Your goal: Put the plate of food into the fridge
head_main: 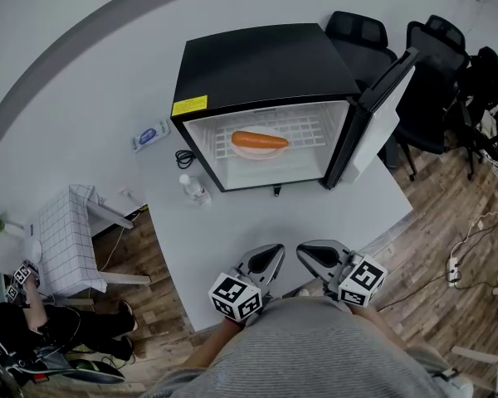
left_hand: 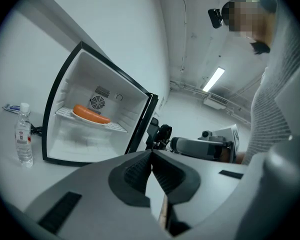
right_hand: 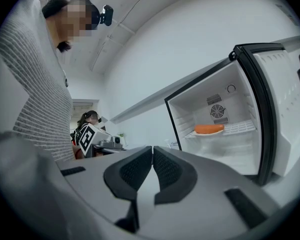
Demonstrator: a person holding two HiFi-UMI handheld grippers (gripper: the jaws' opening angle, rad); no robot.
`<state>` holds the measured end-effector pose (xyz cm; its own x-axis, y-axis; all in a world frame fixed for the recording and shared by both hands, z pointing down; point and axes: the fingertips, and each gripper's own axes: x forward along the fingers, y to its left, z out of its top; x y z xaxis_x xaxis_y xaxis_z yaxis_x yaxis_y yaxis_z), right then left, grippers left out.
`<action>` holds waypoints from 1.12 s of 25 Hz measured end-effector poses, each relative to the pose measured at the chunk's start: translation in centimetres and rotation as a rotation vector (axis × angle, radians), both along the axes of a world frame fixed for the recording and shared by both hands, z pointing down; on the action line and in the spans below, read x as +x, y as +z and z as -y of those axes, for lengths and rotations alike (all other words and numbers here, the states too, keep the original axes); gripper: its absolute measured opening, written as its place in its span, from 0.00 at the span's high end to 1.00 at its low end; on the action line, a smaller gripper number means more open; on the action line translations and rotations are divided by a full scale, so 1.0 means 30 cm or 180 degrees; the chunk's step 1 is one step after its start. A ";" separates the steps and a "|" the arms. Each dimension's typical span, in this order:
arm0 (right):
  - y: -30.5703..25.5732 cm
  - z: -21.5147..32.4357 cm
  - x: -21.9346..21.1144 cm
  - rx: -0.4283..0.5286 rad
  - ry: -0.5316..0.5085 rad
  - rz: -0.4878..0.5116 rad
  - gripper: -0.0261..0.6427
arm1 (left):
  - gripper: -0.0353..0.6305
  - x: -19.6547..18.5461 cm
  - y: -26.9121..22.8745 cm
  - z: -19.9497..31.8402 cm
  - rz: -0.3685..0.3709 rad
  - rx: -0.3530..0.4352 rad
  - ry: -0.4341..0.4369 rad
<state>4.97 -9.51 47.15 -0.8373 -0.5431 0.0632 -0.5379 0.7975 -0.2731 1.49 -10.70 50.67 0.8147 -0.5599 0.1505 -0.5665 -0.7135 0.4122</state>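
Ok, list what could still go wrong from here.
1. The fridge door stands wide open, so the plate is shelved but not shut in. The left gripper and right gripper are both shut, far from the door.
2. The sausage lies loose on the plate; a hard door swing might roll it.
3. The water bottle stands near the fridge's front corner and could get knocked.

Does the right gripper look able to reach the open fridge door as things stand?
Probably yes: the right gripper is shut and empty, and only bare table lies between it and the fridge door, which stands wide open.
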 end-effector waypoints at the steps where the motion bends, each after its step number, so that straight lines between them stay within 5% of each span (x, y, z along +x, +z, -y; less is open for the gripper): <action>1: -0.001 -0.002 -0.001 0.0006 -0.0010 0.0001 0.94 | 0.93 0.000 -0.001 0.001 -0.0007 -0.0003 -0.0002; 28: 0.038 -0.003 -0.043 0.0021 -0.0098 -0.0345 0.94 | 0.93 -0.013 0.036 0.027 -0.0001 -0.0193 0.0038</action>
<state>3.68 -9.42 48.27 -0.8421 -0.5179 0.1507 -0.5392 0.8157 -0.2094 1.09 -11.52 51.74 0.8213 -0.5401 0.1837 -0.5581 -0.6939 0.4550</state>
